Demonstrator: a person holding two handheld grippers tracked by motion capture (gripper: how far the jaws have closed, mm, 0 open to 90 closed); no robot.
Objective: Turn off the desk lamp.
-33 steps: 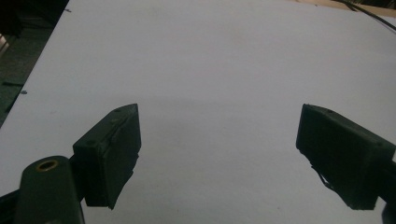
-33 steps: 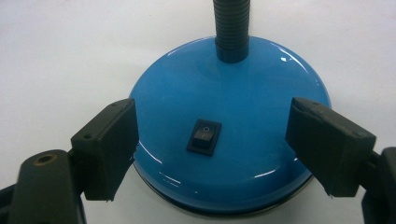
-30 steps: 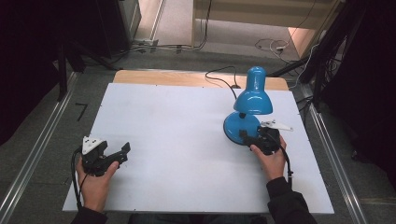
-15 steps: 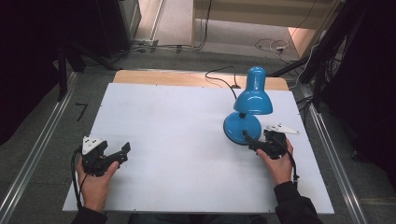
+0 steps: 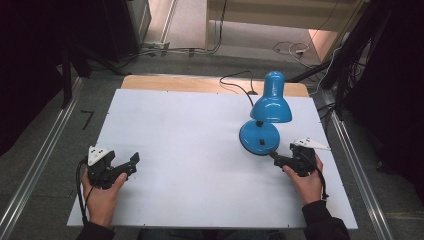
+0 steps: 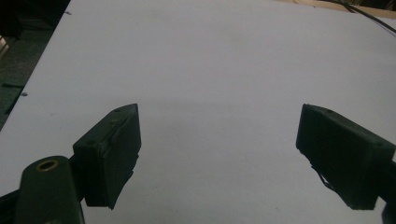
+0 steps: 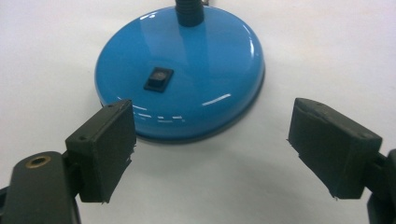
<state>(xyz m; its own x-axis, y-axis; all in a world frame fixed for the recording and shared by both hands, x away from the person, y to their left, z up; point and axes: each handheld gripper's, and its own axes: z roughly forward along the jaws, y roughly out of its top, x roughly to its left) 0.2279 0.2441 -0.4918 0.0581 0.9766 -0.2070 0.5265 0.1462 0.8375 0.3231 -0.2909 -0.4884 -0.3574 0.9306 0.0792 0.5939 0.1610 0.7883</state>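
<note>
A blue desk lamp (image 5: pixel 265 120) stands on the right part of the white table (image 5: pixel 190 145), its shade (image 5: pixel 271 106) tipped over its round base (image 5: pixel 256 136). In the right gripper view the base (image 7: pixel 201 60) lies just ahead, with a black rocker switch (image 7: pixel 159 78) on top. My right gripper (image 5: pixel 276 159) (image 7: pixel 210 149) is open a little short of the base's near rim, nothing between its jaws. My left gripper (image 5: pixel 131 163) (image 6: pixel 217 154) rests open over bare table at the near left, holding nothing.
The lamp's black cord (image 5: pixel 239 82) runs off the back edge over a wooden strip (image 5: pixel 175 82). Metal rails (image 5: pixel 35 170) flank both sides of the table. Cables lie on the floor beyond (image 5: pixel 290 47).
My right gripper has drawn back from the lamp base, toward the person and slightly to the right. The left gripper and the lamp have stayed put.
</note>
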